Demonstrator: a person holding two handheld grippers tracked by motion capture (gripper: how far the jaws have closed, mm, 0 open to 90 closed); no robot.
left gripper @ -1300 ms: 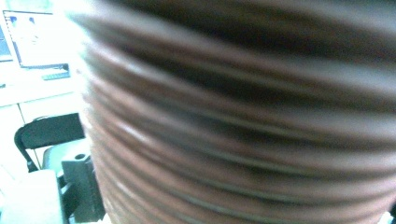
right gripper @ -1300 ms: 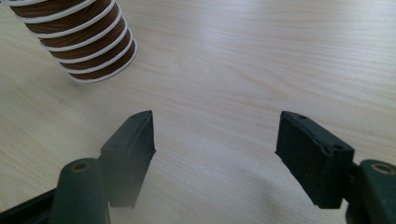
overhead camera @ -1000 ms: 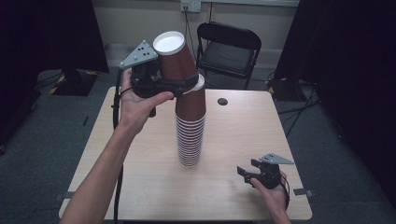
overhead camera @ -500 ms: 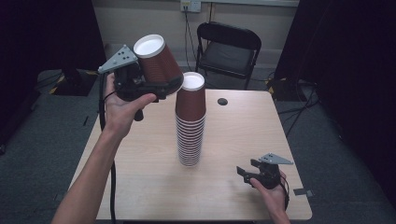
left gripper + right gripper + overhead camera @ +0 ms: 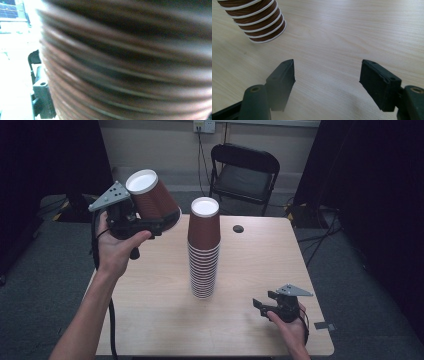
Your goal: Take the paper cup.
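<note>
From the high view, the left gripper is raised off the table's left edge with a brown paper cup pinched between its jaws, the cup tilted so its white base faces up and away; it hangs apart from the tall stack of nested cups standing upside down near the middle of the pale wood-grain tabletop. The step in hand looks like unstacking: one cup is off the pile, and the next move likely calls for bringing it down to a free patch of table, levelling it and letting go without knocking the stack. The right gripper rests low at the near right corner. A black folding chair stands behind the table. In the left gripper view, the cup's ribbed, blurred brown wall sits right against the lens. In the right gripper view, the two blocky black jaws are spread wide over bare wood, holding nothing, with the stack's white-rimmed lower edges at upper left
</note>
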